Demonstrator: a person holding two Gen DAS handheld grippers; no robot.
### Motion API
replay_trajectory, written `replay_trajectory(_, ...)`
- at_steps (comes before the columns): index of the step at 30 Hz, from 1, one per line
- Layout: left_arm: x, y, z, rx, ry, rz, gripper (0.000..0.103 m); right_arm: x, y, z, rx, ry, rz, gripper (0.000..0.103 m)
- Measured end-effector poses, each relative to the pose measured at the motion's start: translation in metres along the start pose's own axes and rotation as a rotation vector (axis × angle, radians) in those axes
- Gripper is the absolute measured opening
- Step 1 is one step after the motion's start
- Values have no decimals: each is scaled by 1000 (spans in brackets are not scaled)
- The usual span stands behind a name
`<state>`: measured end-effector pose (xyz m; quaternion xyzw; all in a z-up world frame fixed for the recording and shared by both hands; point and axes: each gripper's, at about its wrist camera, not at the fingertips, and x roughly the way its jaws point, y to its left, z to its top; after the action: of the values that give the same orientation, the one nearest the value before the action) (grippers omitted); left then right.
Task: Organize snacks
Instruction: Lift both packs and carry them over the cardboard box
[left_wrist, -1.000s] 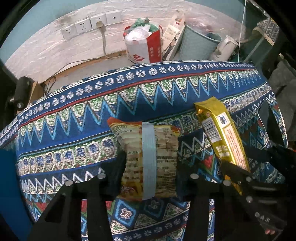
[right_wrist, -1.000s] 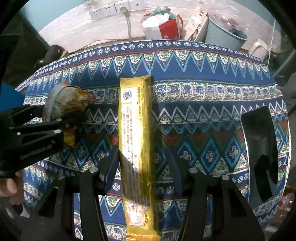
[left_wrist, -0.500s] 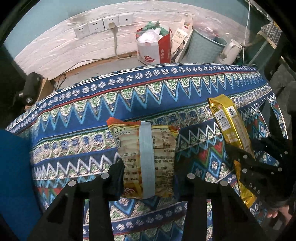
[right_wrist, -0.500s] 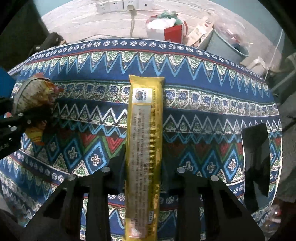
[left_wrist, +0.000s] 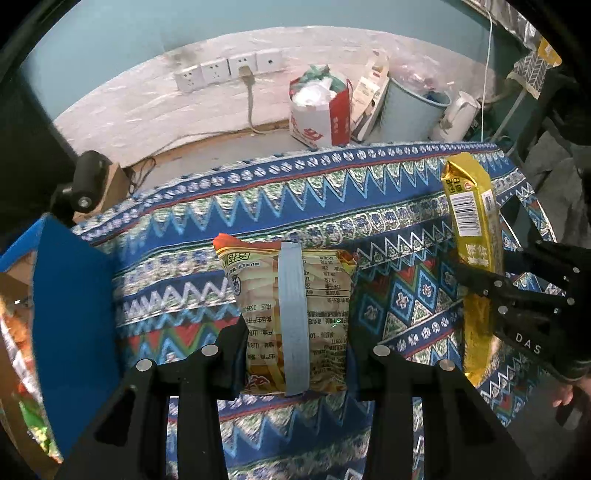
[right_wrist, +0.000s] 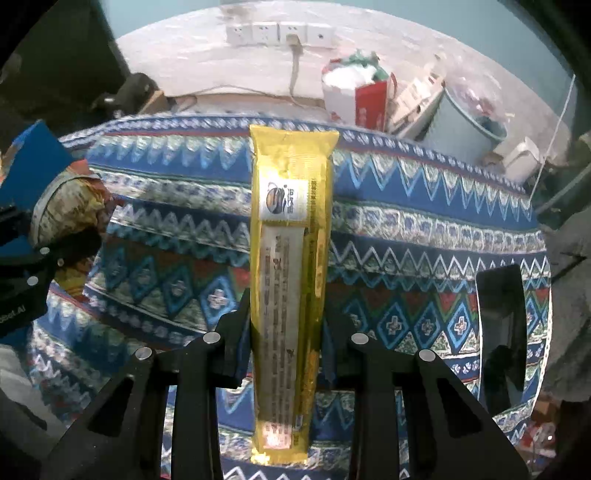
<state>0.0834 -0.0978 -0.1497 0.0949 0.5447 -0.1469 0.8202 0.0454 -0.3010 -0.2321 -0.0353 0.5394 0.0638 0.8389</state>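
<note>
A counter (left_wrist: 258, 206) carries the scene, covered edge to edge by a patterned cloth (right_wrist: 424, 221) in blue, white, red and green zigzag and diamond bands. A dark flat rectangular thing (right_wrist: 500, 332), too dim to identify, lies on the cloth near its right edge.

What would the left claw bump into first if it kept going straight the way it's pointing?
Probably the patterned tablecloth. The left claw is shut on the chip bag and points steeply down at the cloth, with nothing else visibly between. Depth is hard to judge.
</note>
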Motion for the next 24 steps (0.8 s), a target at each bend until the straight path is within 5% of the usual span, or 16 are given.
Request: replay_trajectory(24, -100, 75, -38, -92, -165, 99, 41, -93, 98, 46, -164, -237, 112, 29)
